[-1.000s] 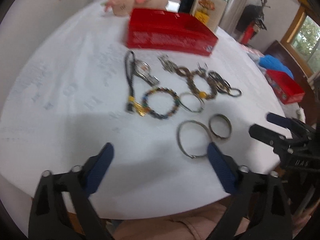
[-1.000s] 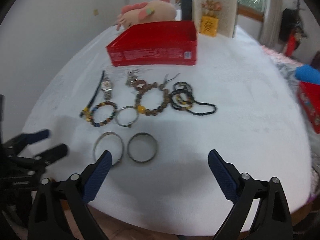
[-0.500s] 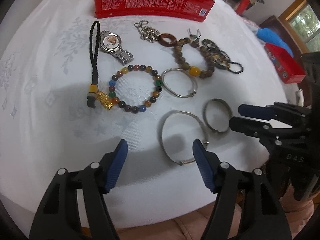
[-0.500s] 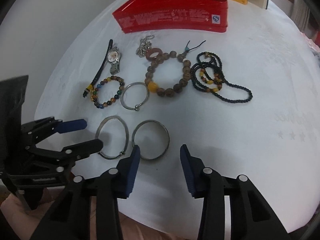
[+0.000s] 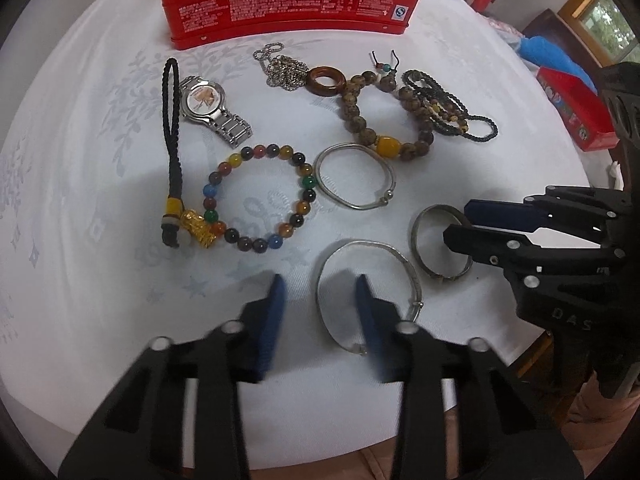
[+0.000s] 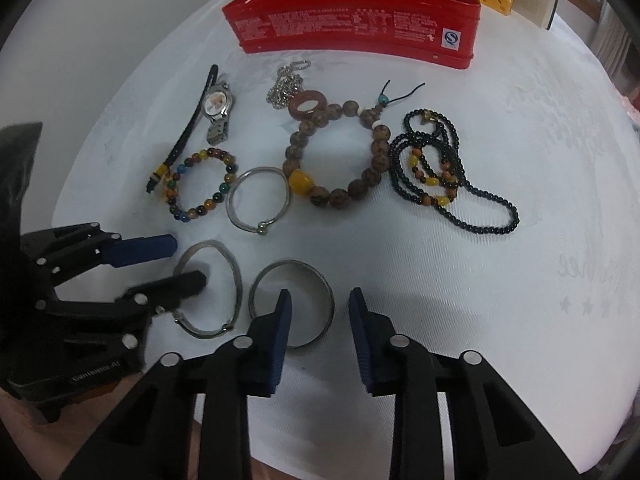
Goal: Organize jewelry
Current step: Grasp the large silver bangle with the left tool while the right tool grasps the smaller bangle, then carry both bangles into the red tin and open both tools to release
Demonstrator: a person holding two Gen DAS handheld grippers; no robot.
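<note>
Left tongs (image 5: 319, 284) gape astride the rim of a thin silver bangle (image 5: 369, 292); right tongs (image 6: 319, 300) gape astride a wider metal bangle (image 6: 291, 303). Both bangles lie flat on the white counter (image 6: 500, 300), below the red tin (image 6: 360, 16).

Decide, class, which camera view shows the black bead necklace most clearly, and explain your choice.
The right wrist view: the black bead necklace lies fully spread on the white tablecloth, its loops and yellow-orange beads all distinct. In the left wrist view the necklace is smaller and bunched against the brown wooden bead bracelet, so its strands are hard to separate.
</note>
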